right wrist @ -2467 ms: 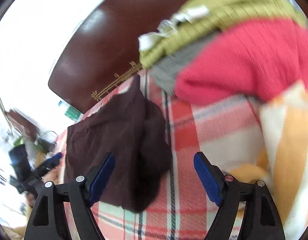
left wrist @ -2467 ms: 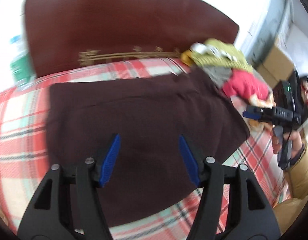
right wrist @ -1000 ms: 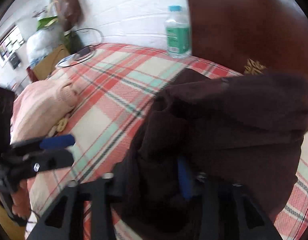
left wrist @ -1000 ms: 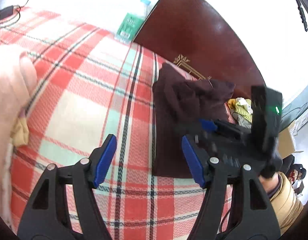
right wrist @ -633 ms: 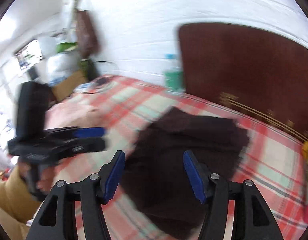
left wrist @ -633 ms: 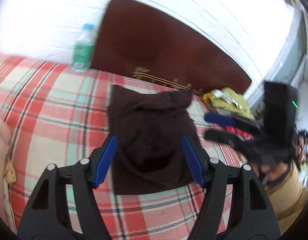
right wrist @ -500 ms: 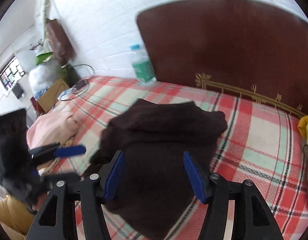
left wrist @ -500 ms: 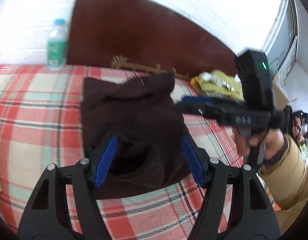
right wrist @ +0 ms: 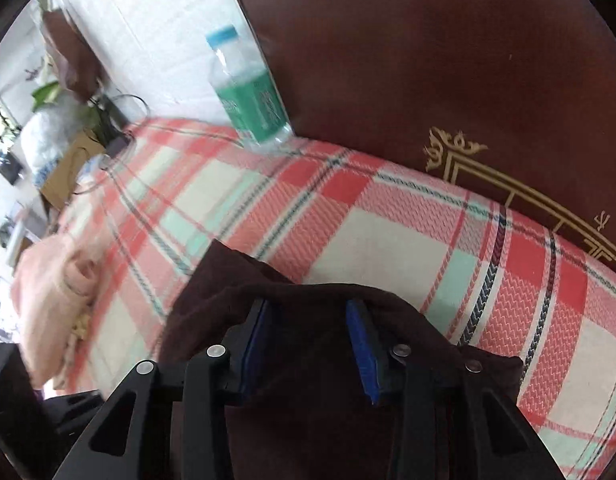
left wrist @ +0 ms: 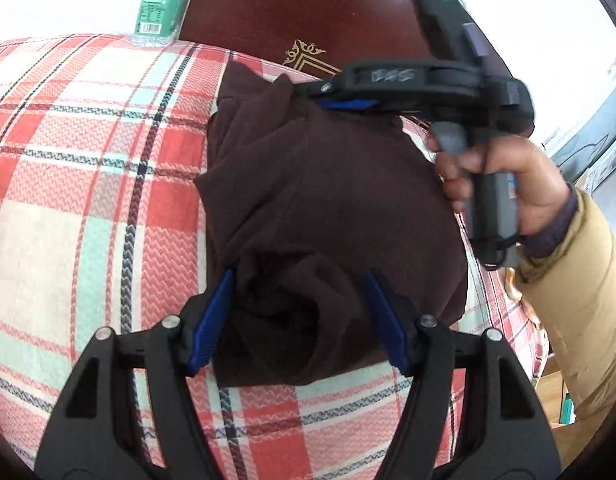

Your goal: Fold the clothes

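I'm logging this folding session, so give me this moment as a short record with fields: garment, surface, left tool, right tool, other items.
garment: dark brown garment, bunched, partly folded
surface: red plaid bedspread, wooden headboard behind
left tool: left tool open, jaws straddling the garment's near end
right tool: right tool closing, far edge of the garment between its jaws
other items: green-label water bottle; pink garment

In the left wrist view the garment (left wrist: 331,208) lies on the bed (left wrist: 88,184), filling the frame's centre. The headboard (left wrist: 308,4) stands behind it along the top, with a bottle (left wrist: 158,10) at upper left beside the headboard. The left gripper (left wrist: 298,316) sits at the lower centre, straddling the garment's near edge. The right gripper (left wrist: 339,98) reaches in from the upper right over the garment's far edge. In the right wrist view, a second garment (right wrist: 52,300) lies at the left edge.
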### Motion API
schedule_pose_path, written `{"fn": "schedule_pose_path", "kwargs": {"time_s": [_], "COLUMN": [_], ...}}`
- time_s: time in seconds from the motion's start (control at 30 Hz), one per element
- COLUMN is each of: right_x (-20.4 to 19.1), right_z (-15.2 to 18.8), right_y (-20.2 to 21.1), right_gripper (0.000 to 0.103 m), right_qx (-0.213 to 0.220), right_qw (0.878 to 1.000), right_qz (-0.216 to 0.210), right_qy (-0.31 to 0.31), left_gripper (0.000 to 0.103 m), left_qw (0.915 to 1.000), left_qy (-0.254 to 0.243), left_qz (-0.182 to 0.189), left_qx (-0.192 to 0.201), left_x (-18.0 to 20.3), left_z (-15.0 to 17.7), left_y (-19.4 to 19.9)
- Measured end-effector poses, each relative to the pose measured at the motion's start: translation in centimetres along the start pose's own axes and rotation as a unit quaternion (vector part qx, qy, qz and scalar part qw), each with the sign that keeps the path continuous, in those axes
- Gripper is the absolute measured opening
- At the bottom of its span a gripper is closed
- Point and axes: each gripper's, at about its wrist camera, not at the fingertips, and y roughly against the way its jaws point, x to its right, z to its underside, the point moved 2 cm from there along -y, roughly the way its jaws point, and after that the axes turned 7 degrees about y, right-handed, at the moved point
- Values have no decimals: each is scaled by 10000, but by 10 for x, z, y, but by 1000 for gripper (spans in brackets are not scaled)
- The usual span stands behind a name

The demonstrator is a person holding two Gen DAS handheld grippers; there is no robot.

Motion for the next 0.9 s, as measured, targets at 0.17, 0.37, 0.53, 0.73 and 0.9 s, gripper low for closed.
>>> {"fn": "schedule_pose_path", "kwargs": {"time_s": [0.17, 0.37, 0.53, 0.73, 0.9], "right_x": [4, 4, 20, 62, 67], "right_z": [13, 75, 109, 121, 111], "right_y": [72, 107, 92, 99, 56], "right_gripper": [59, 66, 68, 86, 86], "right_qx": [1008, 1070, 934, 1304, 1001], "right_qw": [9945, 9927, 9925, 9744, 9618], "right_qz": [-274, -559, -619, -958, -1599], "right_qy": [-58, 56, -481, -1560, -1985], "left_gripper": [69, 84, 84, 100, 100], "left_qw": [9981, 9973, 9975, 9940, 9940], "left_qy": [235, 490, 587, 688, 599], "left_qz": [270, 360, 343, 717, 763], "left_qx": [508, 409, -173, -462, -508], "left_x": [-9, -17, -19, -19, -15], "left_z": [-6, -15, -10, -11, -15], "left_y": [38, 29, -12, -31, -38]}}
